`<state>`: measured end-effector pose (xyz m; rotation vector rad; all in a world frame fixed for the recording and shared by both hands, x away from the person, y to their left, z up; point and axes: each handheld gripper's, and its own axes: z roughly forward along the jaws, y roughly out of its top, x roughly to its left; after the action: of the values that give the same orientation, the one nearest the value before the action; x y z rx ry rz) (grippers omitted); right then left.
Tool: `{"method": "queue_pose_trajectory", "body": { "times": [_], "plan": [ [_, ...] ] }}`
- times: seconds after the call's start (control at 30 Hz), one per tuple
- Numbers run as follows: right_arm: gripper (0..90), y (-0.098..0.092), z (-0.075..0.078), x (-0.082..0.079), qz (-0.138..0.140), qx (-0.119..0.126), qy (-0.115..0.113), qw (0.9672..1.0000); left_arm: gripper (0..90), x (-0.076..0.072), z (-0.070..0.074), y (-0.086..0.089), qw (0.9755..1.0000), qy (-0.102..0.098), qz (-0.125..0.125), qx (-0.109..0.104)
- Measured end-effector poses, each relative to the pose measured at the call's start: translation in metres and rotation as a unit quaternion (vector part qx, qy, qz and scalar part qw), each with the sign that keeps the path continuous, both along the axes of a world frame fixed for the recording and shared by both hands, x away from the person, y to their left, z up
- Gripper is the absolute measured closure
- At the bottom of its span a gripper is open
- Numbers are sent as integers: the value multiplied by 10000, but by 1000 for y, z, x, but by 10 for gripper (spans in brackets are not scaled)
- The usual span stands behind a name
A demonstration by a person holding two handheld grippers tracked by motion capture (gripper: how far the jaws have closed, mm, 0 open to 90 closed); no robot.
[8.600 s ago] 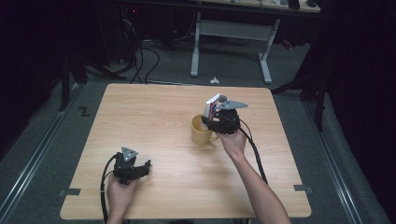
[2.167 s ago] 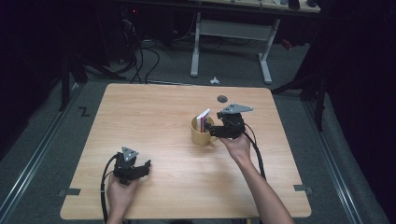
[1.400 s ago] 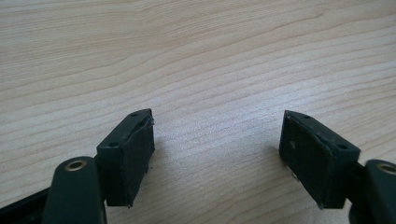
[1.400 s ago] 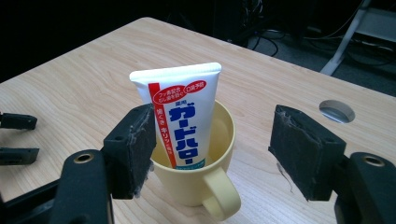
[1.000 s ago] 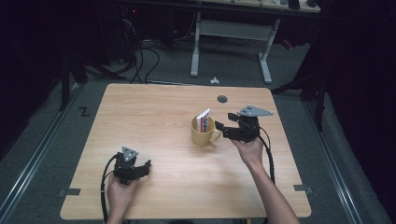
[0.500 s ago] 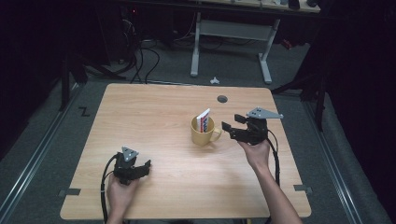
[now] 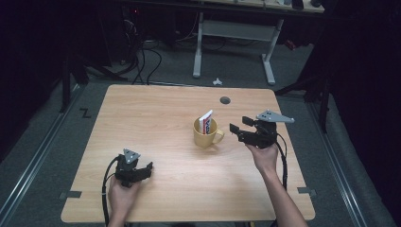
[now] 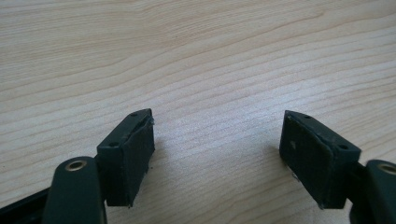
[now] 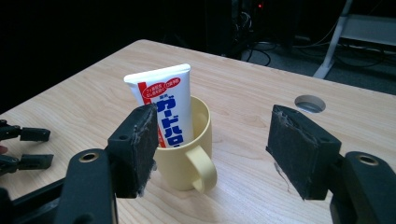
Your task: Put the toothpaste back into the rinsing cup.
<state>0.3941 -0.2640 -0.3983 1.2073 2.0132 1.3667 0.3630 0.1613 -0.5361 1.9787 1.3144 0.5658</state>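
Toothpaste tube (image 9: pixel 164 103) stands tilted inside the yellow mug (image 7: pixel 206 134) mid-surface (image 7: pixel 156 113), judged already deposited; our right gripper (image 7: pixel 239 128) sits just beside the handle, fingers (image 9: pixel 136 148) wide and empty, lately narrowing a little. Its view reads the tube's print; the high view shows our left gripper (image 7: pixel 143 169) resting apart, fingers (image 8: pixel 129 155) wide.

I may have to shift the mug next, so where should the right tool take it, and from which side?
Grip the yellow mug by its handle, which points toward the open right tool, so come in level from that side. The toothpaste tube stands up out of the mug and leans on the rim, so a grasp from above is likely to knock it.
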Motion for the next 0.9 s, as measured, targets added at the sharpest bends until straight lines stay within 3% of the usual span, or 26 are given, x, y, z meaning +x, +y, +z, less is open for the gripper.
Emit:
{"method": "queue_pose_trajectory", "body": {
  "times": [0.9],
  "plan": [
    [355, -31, -5, -18, -237, 249, 65, 9994, 267, 0, 0, 0, 10000, 0, 2, 2]
  ]
}}
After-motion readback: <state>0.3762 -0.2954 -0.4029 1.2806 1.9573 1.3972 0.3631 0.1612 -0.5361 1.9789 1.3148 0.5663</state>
